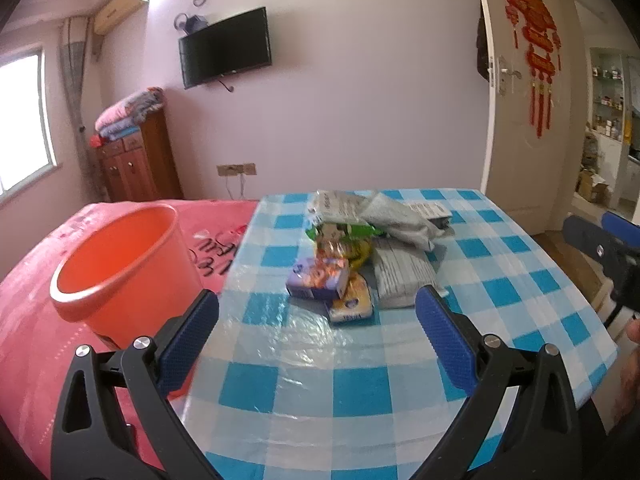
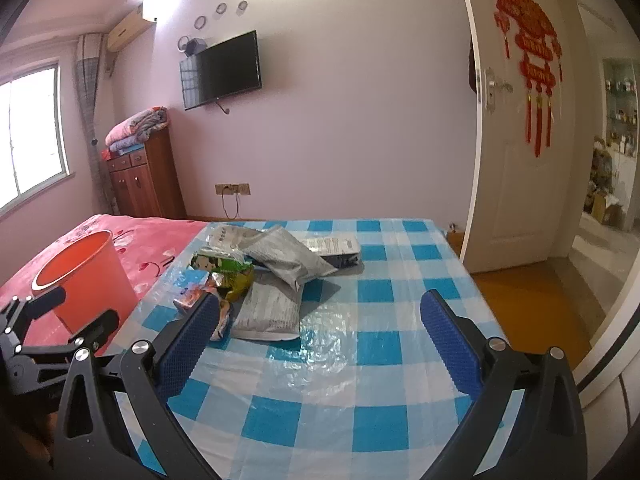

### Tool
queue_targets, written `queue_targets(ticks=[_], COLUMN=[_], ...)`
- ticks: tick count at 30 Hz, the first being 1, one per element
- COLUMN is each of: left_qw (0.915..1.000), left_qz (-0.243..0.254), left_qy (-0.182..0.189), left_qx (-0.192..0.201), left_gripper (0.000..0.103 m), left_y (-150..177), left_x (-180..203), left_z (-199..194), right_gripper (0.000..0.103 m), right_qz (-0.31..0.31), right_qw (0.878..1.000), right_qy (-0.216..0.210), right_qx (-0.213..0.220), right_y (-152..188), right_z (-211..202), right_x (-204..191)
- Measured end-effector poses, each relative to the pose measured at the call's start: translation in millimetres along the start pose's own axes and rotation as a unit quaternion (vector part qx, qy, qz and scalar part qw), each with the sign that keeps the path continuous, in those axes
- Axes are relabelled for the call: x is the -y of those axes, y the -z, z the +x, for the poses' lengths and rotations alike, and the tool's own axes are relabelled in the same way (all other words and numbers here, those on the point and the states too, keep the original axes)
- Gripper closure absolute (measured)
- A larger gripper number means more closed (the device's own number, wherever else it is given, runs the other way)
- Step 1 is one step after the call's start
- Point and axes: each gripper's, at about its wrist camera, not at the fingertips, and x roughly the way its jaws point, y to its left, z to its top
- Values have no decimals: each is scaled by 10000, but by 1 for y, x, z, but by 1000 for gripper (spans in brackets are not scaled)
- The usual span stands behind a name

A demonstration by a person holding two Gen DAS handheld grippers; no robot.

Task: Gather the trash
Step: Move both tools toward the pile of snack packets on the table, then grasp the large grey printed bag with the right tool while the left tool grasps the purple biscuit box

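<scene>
A pile of trash lies on the blue-checked table: a purple box, a yellow packet, a green snack bag and grey mailer bags. An orange bucket stands left of the table on a red bedspread. My left gripper is open and empty, short of the purple box. My right gripper is open and empty too, hovering over the table just right of the grey mailer bags. The bucket shows at left in the right wrist view.
The red bedspread adjoins the table on the left. A wooden cabinet with folded blankets stands by the window. An open white door and orange floor lie to the right. A hand shows at the right edge.
</scene>
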Motion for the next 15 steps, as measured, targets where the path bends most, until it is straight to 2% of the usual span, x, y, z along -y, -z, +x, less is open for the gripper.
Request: queue_targets(ticks=[7, 15], left_qw=[9994, 9969], left_qz=[62, -203], left_qy=[230, 426], left_qx=[-247, -637], left_gripper=[4, 4], left_y=[19, 16], left_x=[-7, -18], left_z=[23, 66], right_gripper=[4, 4], right_qz=[51, 293], right_qw=[9993, 9943], right_qy=[-221, -657], right_qx=[-300, -793], right_y=[12, 21], right_z=[27, 64], right_x=[4, 8])
